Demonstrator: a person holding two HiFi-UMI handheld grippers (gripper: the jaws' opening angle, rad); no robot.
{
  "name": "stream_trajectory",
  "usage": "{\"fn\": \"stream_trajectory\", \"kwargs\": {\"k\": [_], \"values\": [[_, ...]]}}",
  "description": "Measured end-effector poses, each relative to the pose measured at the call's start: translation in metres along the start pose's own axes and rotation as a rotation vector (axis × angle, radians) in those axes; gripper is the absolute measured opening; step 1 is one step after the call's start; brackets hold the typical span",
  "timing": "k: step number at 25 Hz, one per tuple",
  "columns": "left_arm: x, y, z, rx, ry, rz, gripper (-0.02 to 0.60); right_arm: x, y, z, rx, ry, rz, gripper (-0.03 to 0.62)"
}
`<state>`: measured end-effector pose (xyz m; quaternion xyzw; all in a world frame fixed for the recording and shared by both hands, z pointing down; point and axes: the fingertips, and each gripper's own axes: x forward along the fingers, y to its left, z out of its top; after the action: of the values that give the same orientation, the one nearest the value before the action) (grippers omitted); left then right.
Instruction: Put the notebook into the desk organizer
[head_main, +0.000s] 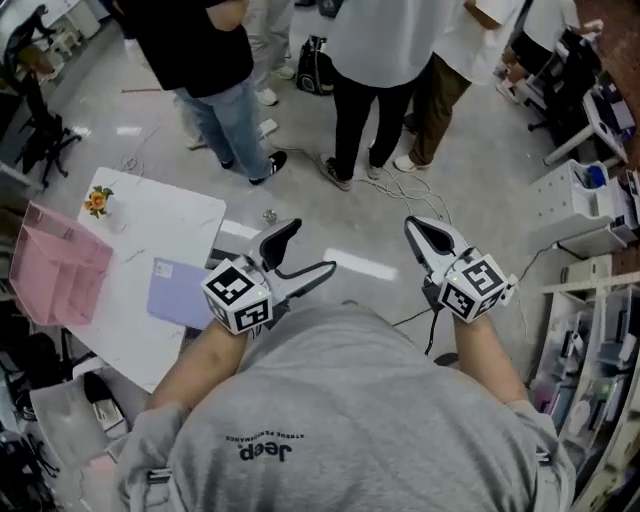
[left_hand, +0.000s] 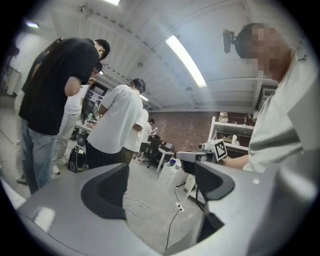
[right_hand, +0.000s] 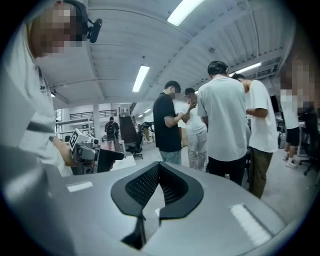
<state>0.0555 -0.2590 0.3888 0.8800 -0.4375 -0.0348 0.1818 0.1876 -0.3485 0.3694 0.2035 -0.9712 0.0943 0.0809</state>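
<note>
Over on the white table (head_main: 160, 215) the notebook (head_main: 178, 292) lies untouched near the pink desk organizer (head_main: 55, 275), left gripper (head_main: 308, 250) gaping empty, right gripper (head_main: 418, 232) closed on nothing

1. The counter (head_main: 170, 215) has a smooth white top with faint grey veining and a slight sheen.
2. The notebook (head_main: 178, 290) has a matt lavender cover, probably card, though it is too far off to be sure.
3. The desk organizer (head_main: 55, 270) is smooth, translucent pink plastic.
4. The left gripper (head_main: 310, 248) and right gripper (head_main: 415, 226) have matt grey plastic shells.
5. The right gripper's pads (right_hand: 142, 186) are black, finely ribbed and look like rubber.
6. The floor (head_main: 480, 170) is smooth, grey and glossy, mirroring the lights.
7. The sweatshirt (head_main: 350, 420) is soft grey knit cloth.
</note>
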Motion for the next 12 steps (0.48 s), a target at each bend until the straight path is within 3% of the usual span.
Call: {"fn": "stream_trajectory", "kwargs": {"k": [6,12], "values": [[-0.018,0.030,-0.001,-0.116,-0.100,0.234,0.456,0.071,-0.008,0.014,-0.060,0.031,0.261,0.002],[-0.118,0.055,-0.030,-0.228,-0.207,0.497,0.456,0.152,0.071,0.007,-0.116,0.090,0.513,0.002]]}}
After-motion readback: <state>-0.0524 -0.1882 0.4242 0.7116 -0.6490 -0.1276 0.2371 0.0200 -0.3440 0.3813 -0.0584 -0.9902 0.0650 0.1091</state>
